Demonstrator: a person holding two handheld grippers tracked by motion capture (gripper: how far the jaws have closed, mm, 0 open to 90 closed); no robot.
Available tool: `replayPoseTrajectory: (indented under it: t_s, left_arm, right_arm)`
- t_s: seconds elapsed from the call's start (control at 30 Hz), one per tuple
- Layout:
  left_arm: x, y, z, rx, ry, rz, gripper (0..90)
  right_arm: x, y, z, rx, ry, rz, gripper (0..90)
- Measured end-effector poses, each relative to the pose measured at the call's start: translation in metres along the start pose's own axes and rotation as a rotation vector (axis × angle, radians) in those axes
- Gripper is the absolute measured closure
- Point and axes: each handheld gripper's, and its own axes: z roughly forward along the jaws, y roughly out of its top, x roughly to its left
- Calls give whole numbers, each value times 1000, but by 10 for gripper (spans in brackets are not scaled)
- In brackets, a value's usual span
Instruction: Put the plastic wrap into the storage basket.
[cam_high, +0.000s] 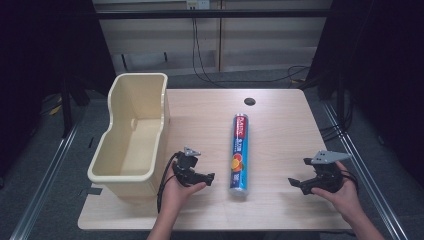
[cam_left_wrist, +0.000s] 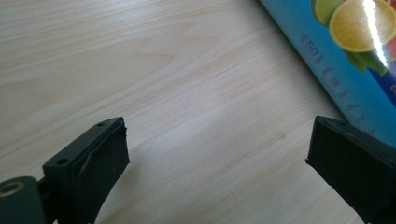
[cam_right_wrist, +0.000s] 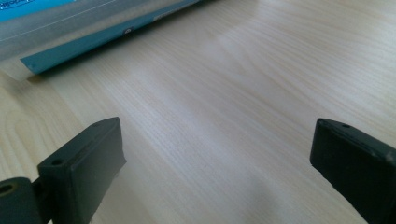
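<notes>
A long blue cylindrical roll in glossy printed wrap (cam_high: 240, 154), with orange and lime fruit pictured on it, lies on its side near the middle of the light wooden table (cam_high: 280, 125), running lengthwise from the centre toward the near edge, its near end short of that edge. Your left gripper (cam_high: 211, 178) sits in your left hand just left of the roll's near end, pointing toward it without touching; in the left gripper view its black jaws stand spread wide apart over bare wood, with nothing between them and the roll (cam_left_wrist: 345, 56) passing just past the right-hand jaw. Your right gripper (cam_high: 294, 183) is in your right hand toward the near right corner, well apart from the roll and aimed at it; in the right gripper view its jaws are likewise released and empty, the roll (cam_right_wrist: 102, 28) lying across the far part of the wood. A tall cream plastic bin (cam_high: 132, 137) stands along the left edge, open side up.
</notes>
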Motion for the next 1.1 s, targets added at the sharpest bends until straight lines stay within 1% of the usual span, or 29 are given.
replayPoseTrajectory:
  t_s: [0.03, 0.1, 0.13, 0.17, 0.2, 0.23, 0.27, 0.3, 0.33, 0.37, 0.4, 0.43, 0.47, 0.5, 0.57, 0.6, 0.63, 0.67, 0.7, 0.73, 0.77, 0.8, 0.83, 0.87, 0.9, 0.93, 0.97, 1.1]
  left_arm:
    - [-2, 2, 2, 5, -2, -8, 47]
    - [-3, 5, 2, 12, -5, -2, 47]
    - [-5, 13, 1, 10, -16, -12, 48]
    - [-5, 13, 1, 10, -16, -12, 48]
    - [-8, 22, -1, 10, -18, -11, 50]
    - [-8, 22, -1, 10, -18, -11, 51]
    - [-10, 31, -2, 20, -23, -11, 51]
    - [-10, 31, -2, 20, -23, -11, 51]
    - [-12, 35, -1, 18, -40, -37, 51]
    - [-12, 39, -1, 27, -53, -38, 51]
    - [-14, 45, 0, 37, -51, -37, 51]
    - [-15, 48, 1, 41, -57, -40, 51]
    - [-15, 48, 1, 41, -57, -40, 51]
    - [-16, 55, 1, 44, -59, -47, 51]
    - [-17, 58, 2, 52, -61, -47, 51]
    - [-17, 64, 2, 65, -65, -43, 51]
    - [-19, 66, 3, 63, -65, -53, 51]
    - [-18, 69, 2, 80, -74, -39, 51]
    - [-19, 71, 3, 76, -68, -43, 51]
    - [-21, 74, 4, 74, -68, -48, 52]
    - [-21, 76, 5, 80, -72, -44, 52]
    - [-23, 78, 7, 76, -68, -52, 52]
    - [-23, 78, 7, 76, -68, -52, 52]
    - [-25, 81, 11, 94, -75, -40, 52]
    - [-25, 81, 11, 94, -75, -40, 52]
    - [-27, 84, 15, 96, -83, -53, 52]
    - [-27, 84, 15, 96, -83, -53, 53]
    - [-31, 91, 24, 115, -84, -45, 54]
  right_arm:
    - [0, -1, 0, 3, 5, 0, 28]
    - [0, -1, -1, 6, 2, -7, 29]
    - [0, -1, -1, 3, 2, -4, 28]
    - [0, -1, -2, -2, 1, 2, 28]
    - [0, 0, -3, -1, 2, 3, 28]
    - [0, 0, -2, 1, 6, 0, 28]
    - [0, 0, -2, 7, 2, -5, 27]
    - [0, 0, -2, 7, 2, -5, 27]
    - [1, 0, -2, 9, -3, -9, 28]
    - [1, 0, -3, 7, -9, -11, 28]
    - [0, 0, -4, -4, -1, 0, 28]
    - [0, 0, -4, -4, -4, 6, 28]
    - [0, 0, -4, -4, -4, 6, 28]
    - [0, -1, -5, 1, -10, 8, 29]
    - [0, -1, -5, 2, -10, 10, 30]
    - [0, -2, -5, 2, -10, 4, 32]
    - [1, -2, -6, 1, -8, 5, 32]
    - [1, -2, -6, -1, -10, 8, 32]
    - [1, -2, -7, -1, -15, 12, 32]
    - [1, -2, -7, 0, -10, 12, 33]
    - [0, -2, -8, -3, -11, 10, 34]
    - [0, -2, -8, -5, -15, 16, 34]
    - [-1, -3, -8, -7, -14, 11, 33]
    - [-1, -3, -8, -8, -13, 13, 34]
    - [-1, -3, -9, -10, -19, 17, 34]
    - [-1, -3, -9, -9, -17, 22, 34]
    - [-1, -3, -9, -9, -17, 22, 34]
    - [-2, -3, -9, -11, -20, 22, 34]
